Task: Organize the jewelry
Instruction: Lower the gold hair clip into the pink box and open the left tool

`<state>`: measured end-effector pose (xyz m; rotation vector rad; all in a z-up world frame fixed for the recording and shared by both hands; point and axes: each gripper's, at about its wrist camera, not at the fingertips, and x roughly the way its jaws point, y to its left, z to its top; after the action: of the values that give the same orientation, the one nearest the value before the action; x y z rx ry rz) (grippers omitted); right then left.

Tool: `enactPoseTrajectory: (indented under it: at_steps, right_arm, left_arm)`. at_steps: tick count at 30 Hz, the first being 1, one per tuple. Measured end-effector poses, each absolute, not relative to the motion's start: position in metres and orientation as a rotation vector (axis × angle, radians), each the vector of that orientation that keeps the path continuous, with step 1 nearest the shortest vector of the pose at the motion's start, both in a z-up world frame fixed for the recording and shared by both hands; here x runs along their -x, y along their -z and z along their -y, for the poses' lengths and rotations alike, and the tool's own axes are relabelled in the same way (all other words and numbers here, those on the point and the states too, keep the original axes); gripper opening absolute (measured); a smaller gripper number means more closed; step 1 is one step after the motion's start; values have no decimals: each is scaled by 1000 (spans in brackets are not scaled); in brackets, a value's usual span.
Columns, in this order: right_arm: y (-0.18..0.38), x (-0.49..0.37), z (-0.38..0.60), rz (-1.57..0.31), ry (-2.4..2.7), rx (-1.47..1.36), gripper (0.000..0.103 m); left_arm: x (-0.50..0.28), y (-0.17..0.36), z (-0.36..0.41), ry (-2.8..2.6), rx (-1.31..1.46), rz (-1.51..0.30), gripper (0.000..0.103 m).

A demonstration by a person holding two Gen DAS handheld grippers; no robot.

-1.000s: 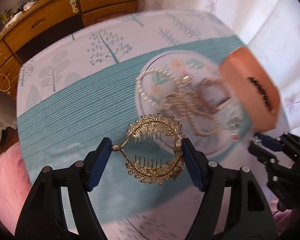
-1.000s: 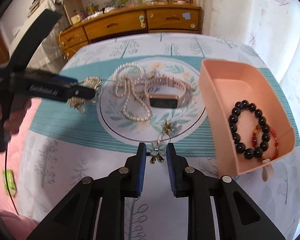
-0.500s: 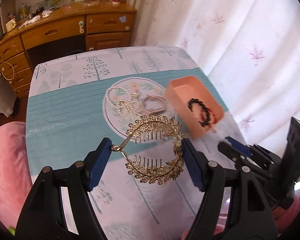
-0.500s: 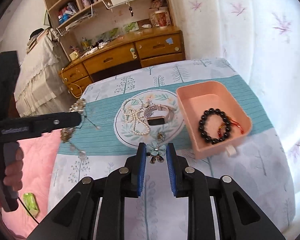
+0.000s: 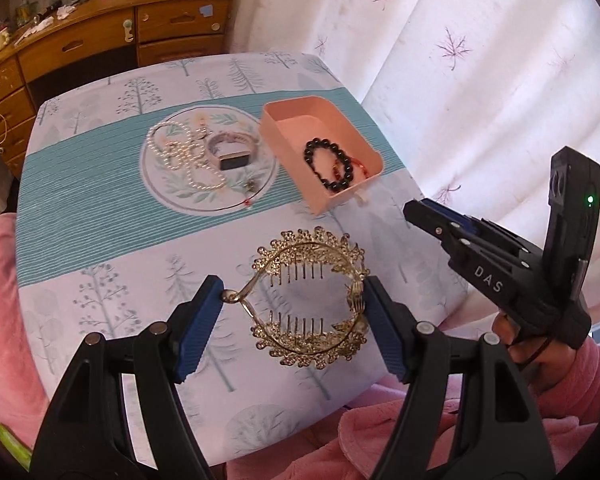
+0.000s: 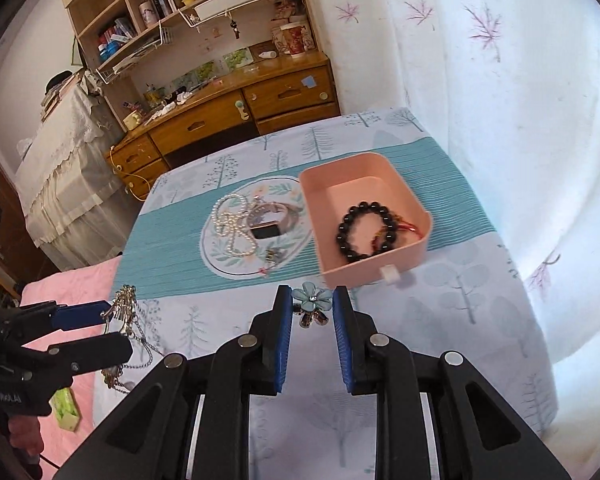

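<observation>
My left gripper (image 5: 294, 296) is shut on a round gold comb clip (image 5: 308, 300), held above the near part of the table. Between the blue pads of my right gripper (image 6: 312, 302) sits a pale blue flower brooch (image 6: 311, 298) with small dangles; that gripper is shut on it. A pink box (image 6: 380, 256) further back holds a black bead bracelet (image 6: 362, 230) and a red cord. The round printed mat (image 6: 228, 256) beside it carries a pearl necklace (image 6: 230, 226), a watch (image 6: 266, 232) and a small charm. The pink box (image 5: 328, 200) and the right gripper (image 5: 432, 216) show in the left wrist view too.
The table wears a tree-print cloth with a teal band (image 6: 164, 252). A white curtain (image 6: 500, 120) hangs to the right, a wooden dresser (image 6: 228, 116) with shelves stands behind. Pink bedding (image 5: 4, 320) lies along the near left edge. A hand in a pink sleeve (image 5: 560, 364) holds the right gripper.
Both grippers have risen and pulled back from the mat toward the near table edge, each keeping its piece. The table now looks smaller and farther away in both views.
</observation>
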<state>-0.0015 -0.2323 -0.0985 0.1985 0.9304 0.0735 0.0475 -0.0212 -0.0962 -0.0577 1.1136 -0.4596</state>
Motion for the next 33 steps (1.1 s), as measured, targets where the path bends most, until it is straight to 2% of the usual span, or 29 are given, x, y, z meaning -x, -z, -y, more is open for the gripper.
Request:
enactPoseTrajectory:
  at_steps: [9,19,33]
  right_arm:
    - [97,-23,290,-968,-110,-180,21]
    - [89,-85,342,-958,-211,-108,21]
    - [90,-144,323,-927,-406,117,21]
  left_arm:
    - [-89,80,74,431,51,-1076,69]
    - [-175,81,112,376,101,-1062,69]
    - [-263,99,150,323,172,-1063,69]
